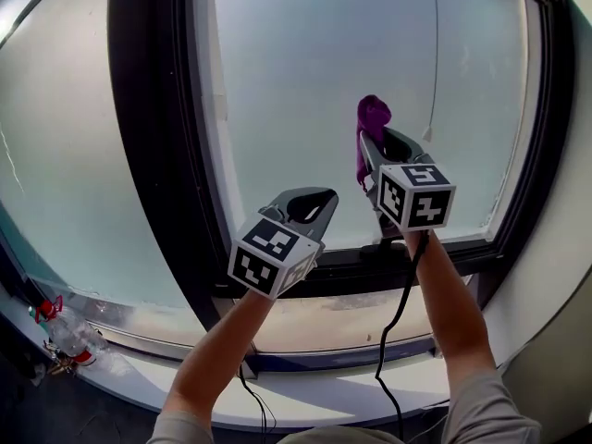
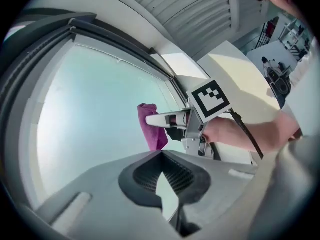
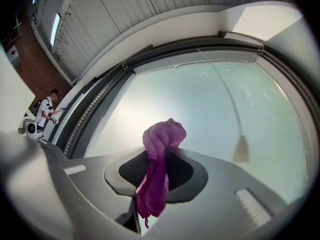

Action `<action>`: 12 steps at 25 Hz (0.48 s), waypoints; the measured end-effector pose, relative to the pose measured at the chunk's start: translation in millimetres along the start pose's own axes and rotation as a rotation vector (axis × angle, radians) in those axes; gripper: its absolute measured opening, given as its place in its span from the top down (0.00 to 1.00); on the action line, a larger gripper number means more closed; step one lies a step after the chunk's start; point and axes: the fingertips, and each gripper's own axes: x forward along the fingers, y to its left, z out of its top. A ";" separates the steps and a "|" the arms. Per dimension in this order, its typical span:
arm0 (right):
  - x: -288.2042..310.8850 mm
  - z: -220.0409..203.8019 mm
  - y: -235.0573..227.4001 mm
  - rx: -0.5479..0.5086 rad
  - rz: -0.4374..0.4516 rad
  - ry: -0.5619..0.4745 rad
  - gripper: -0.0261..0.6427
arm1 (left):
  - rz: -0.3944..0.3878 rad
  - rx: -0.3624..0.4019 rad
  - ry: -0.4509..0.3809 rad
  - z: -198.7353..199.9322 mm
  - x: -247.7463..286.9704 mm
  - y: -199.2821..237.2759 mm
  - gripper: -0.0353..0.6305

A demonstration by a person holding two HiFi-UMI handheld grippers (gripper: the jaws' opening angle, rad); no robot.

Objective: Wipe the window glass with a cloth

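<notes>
- Our right gripper [image 3: 160, 168] is clenched on the purple cloth [image 3: 161, 134]. The jaws pinch it near the middle, so a bunched knob stands beyond the tips and a loose tail hangs below. We judge the knob is left proud so that fabric, not hard jaw, meets the pane.
- The cloth is raised in front of the lower middle of the window glass [image 1: 351, 54], with the gripper tips pointed at the pane. No view lets us tell whether it already touches.
- Our left gripper [image 2: 161, 176] has its jaws closed together on nothing. It hangs lower and to the left of the right one, well apart from the cloth and near the dark window frame [image 1: 157, 109]. We take it as parked out of the wiping path.
- A pull cord [image 1: 434, 54] hangs down the pane just right of the cloth, its weight at about the cloth's height. Strokes to the right could snag it.
- Further out, the sill [image 1: 314, 326] lies below both grippers. A plastic bottle [image 1: 67, 333] lies at its far left, away from the work.
- The glass shows no wiped trace we can read, so we cannot judge how far along the wiping is.
</notes>
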 end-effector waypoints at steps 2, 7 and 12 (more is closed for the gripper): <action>-18.7 -2.3 -35.4 -0.018 -0.042 0.017 0.79 | -0.042 -0.002 -0.020 10.3 25.0 -18.4 0.95; -63.2 -7.5 -120.0 -0.060 -0.162 0.049 0.79 | -0.140 0.007 -0.066 34.9 80.4 -65.9 0.95; -101.9 -4.6 -201.7 -0.083 -0.277 0.053 0.79 | -0.211 0.019 -0.095 52.0 127.8 -104.5 0.95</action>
